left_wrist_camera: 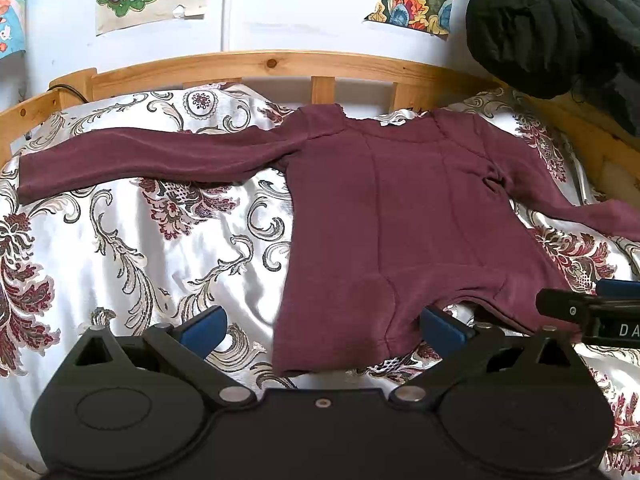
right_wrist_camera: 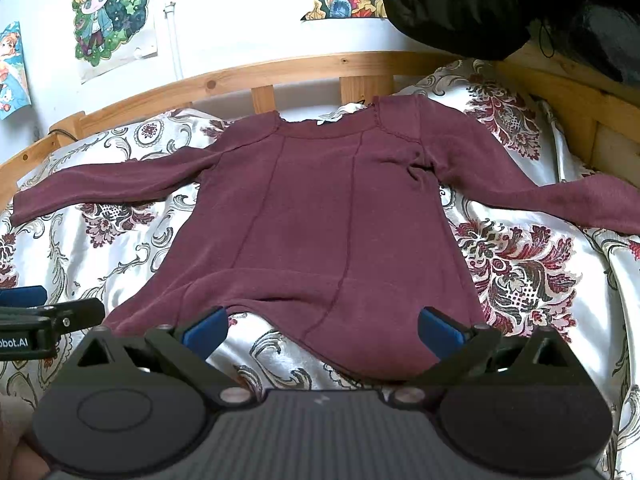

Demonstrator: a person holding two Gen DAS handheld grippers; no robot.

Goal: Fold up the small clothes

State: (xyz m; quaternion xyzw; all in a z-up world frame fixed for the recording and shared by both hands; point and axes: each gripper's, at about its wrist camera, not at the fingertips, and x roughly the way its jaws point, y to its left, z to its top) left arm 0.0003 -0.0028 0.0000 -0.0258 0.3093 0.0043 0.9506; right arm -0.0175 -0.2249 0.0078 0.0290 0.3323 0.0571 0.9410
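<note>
Maroon top (right_wrist_camera: 320,216) flat — right gripper (left_wrist_camera: 592,312) reads "DA".

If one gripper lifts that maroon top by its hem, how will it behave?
The maroon top lies flat with soft wrinkles, so it probably drapes limply, sleeves trailing. The bedspread looks satiny, so it may slide when pushed.

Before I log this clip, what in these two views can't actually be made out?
- Maroon top: the right sleeve's cuff is cut off by the frame edge in both views.
- Near hem: partly hidden behind the right hand-held gripper.
- Dark garment: cut off at the top corner, type unclear.
- Posters: cropped.
</note>
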